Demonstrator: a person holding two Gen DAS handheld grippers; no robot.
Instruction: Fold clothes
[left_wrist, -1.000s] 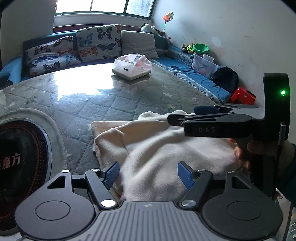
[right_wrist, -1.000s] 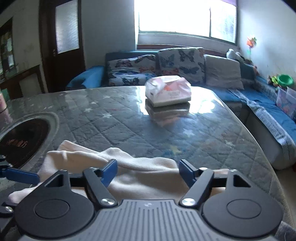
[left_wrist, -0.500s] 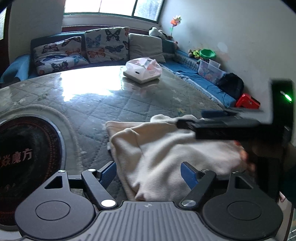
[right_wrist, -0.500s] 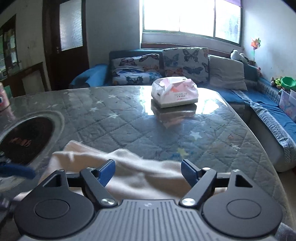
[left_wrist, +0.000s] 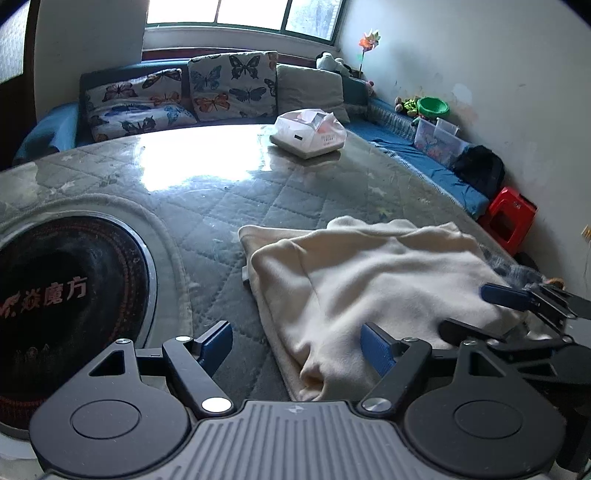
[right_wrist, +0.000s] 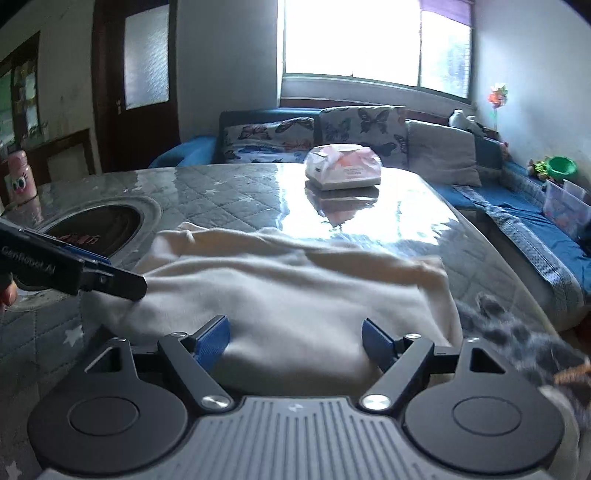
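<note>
A cream garment (left_wrist: 369, 273) lies folded in a rough rectangle on the quilted table, its near edge bunched. My left gripper (left_wrist: 295, 343) hovers open just before the garment's near left corner, with nothing between its blue pads. In the right wrist view the same garment (right_wrist: 295, 288) spreads out ahead of my right gripper (right_wrist: 295, 338), which is open over the near edge and holds nothing. The right gripper (left_wrist: 476, 314) also shows low at the garment's right side, and the left gripper (right_wrist: 125, 277) pokes in from the left.
A tissue pack (left_wrist: 310, 133) sits at the far side of the table. A round dark cooktop inset (left_wrist: 55, 295) fills the left. Grey spotted fabric (right_wrist: 517, 332) lies by the garment's right edge. A sofa with butterfly cushions (left_wrist: 232, 85) and a red stool (left_wrist: 509, 221) stand beyond.
The right gripper has dropped from above the garment to its lower right side. Both cameras have drawn back and risen, so more of the garment shows. Both stay open.
</note>
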